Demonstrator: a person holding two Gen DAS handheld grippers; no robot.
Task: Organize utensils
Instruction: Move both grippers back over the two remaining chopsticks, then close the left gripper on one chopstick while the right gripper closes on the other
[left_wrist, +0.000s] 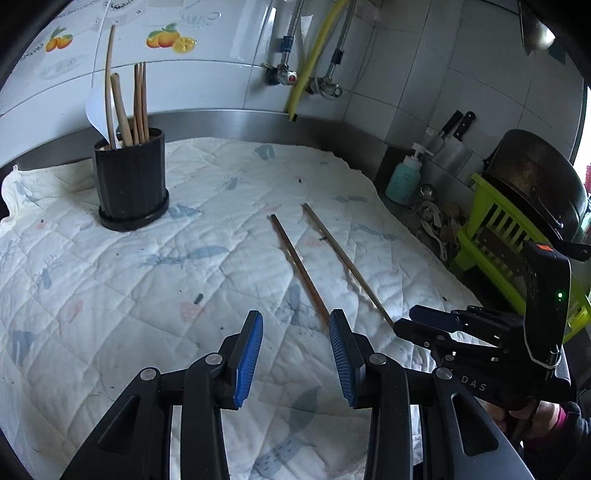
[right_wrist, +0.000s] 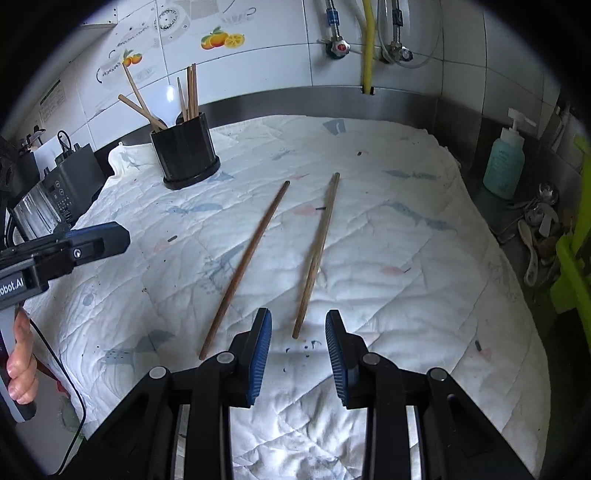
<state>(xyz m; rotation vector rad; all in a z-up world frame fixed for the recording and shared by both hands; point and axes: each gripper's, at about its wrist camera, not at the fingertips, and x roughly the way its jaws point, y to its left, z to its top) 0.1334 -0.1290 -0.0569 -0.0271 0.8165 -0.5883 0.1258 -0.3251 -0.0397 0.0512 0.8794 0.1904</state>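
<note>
Chopsticks (right_wrist: 243, 267), two, loose on quilted tabletop cloth (right_wrist: 406, 258), well apart from black holder (right_wrist: 184, 155) already stocked; left claw (left_wrist: 295, 354) and right claw (right_wrist: 298, 360) parted, empty, one poised per stick.

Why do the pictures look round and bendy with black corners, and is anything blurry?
Both wrist views use fisheye lenses: black corners, and the counter's back edge bows. In the left wrist view the chopsticks in the black holder bend near the edge; in the right wrist view window glare whitens the wall tile, while the two loose chopsticks stay sharp.
</note>
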